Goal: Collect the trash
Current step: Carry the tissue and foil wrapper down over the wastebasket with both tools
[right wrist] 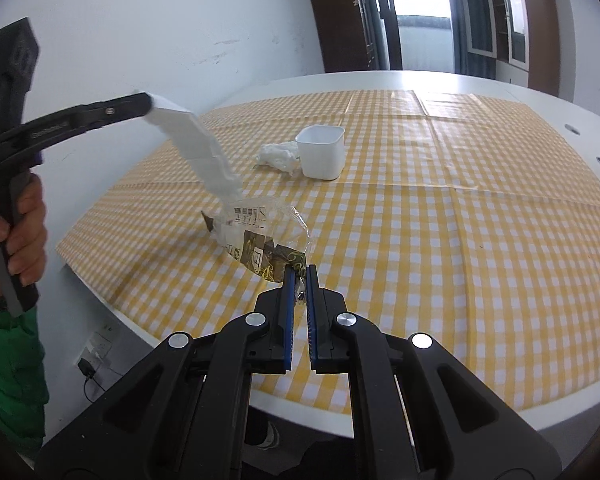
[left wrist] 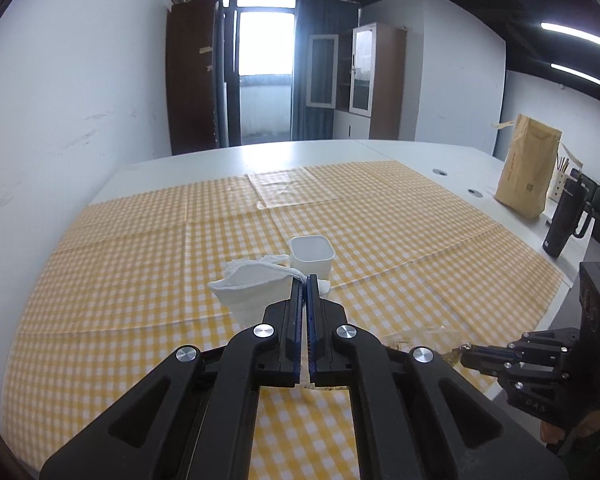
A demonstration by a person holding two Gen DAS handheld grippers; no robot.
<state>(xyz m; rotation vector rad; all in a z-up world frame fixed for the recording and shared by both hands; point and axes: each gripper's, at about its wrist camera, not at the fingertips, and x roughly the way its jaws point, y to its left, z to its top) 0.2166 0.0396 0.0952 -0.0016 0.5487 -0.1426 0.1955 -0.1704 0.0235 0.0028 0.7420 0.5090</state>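
A white room with a dark wardrobe, a bright balcony door and a glass-door cabinet stands behind a white counter that carries a yellow checked tablecloth.

In the left wrist view, the left claw is pressed together on the edge of a white paper tissue, which hangs to the left of the fingertips, above the cloth. Just behind it a white square plastic cup stands upright on the cloth. At the far right of the counter a brown paper bag stands upright, and near it a black mug with a handle. The right claw shows low at the right, pinching a crinkled clear wrapper.

In the right wrist view, the right claw is closed on the end of the clear plastic snack wrapper with dark and yellow print; the rest of the wrapper reaches to the left, low over the cloth. The left claw comes in from the left, held by a hand with a green sleeve, and the tissue hangs down from it in a long strip toward the wrapper. Further back the white cup stands on the cloth, with a crumpled white tissue touching its left side. On the wall below the counter edge there is a socket with a plug.
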